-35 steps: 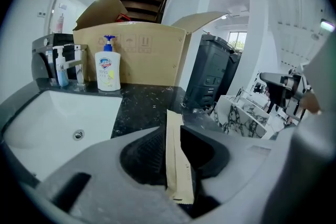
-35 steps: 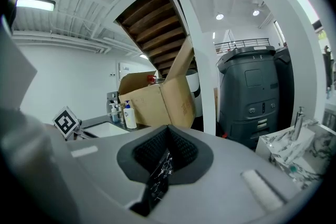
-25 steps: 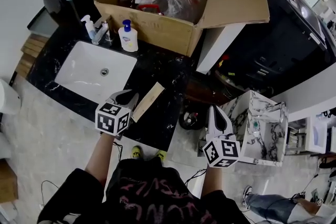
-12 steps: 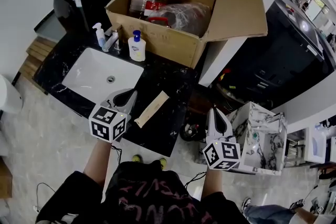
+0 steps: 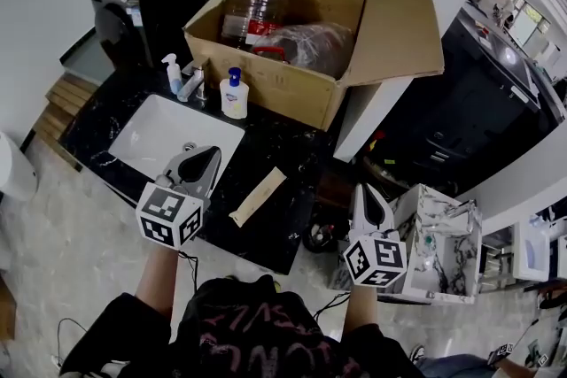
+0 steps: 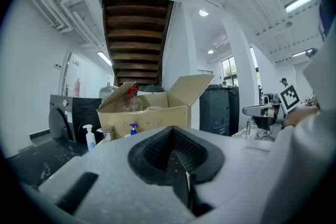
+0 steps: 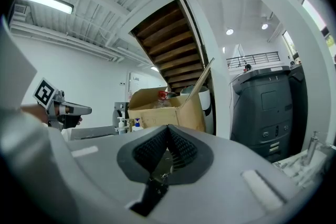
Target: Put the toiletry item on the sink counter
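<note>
Whereas a second ago the left gripper (image 5: 205, 157) hung just beside the carton (image 5: 258, 196), it now stands clear of it to the left, over the front rim of the white sink (image 5: 151, 133), jaws pressed together with nothing between them. Slim, long and tan, perhaps a toothpaste box, the carton lies flat and slanted on the black sink counter (image 5: 288, 146), right of the basin and near the front edge. Further right, the right gripper (image 5: 366, 190) keeps much the same place, jaws closed and empty.
</note>
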Available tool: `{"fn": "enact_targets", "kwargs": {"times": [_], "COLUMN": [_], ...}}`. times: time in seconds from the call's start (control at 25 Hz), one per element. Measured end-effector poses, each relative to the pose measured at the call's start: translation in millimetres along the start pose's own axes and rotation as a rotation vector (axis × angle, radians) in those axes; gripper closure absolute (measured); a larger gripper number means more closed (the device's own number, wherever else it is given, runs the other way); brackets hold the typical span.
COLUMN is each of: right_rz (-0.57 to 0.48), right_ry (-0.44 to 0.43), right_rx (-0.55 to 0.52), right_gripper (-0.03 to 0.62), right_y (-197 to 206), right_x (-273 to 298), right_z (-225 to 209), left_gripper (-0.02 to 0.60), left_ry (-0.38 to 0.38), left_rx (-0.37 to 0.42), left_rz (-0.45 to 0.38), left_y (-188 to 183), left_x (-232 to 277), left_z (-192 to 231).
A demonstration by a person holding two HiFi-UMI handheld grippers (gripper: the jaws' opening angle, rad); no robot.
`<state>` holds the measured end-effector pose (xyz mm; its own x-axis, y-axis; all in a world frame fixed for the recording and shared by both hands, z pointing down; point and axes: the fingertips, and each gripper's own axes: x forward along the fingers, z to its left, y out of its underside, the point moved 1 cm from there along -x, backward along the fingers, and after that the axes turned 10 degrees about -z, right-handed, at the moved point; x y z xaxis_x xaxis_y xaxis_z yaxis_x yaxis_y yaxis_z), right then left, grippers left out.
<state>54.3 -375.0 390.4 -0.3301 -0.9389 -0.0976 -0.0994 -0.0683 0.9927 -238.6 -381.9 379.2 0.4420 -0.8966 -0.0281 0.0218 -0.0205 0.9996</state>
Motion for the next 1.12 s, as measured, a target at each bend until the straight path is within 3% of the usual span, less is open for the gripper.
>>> {"fn": "enact_targets", "kwargs": {"times": [0.36, 1.12], "right_rz": [-0.016, -0.021], "right_ry": [-0.005, -0.001], "right_rx": [-0.020, -0.010], "right_gripper": [0.591, 0.591], "right_y": [-6.6, -5.7], "right_x": [4.4, 2.5], "right_z": [3.6, 11.9], "left_gripper": [0.583, 0.581], "left_ry": [-0.002, -0.012], "left_rx": [-0.034, 0.001], "left_rz": [-0.051, -0.065], "left_y": [-10.2, -13.3], "left_x": [-1.0, -10.5], "left_z": [2.3, 9.0]}}
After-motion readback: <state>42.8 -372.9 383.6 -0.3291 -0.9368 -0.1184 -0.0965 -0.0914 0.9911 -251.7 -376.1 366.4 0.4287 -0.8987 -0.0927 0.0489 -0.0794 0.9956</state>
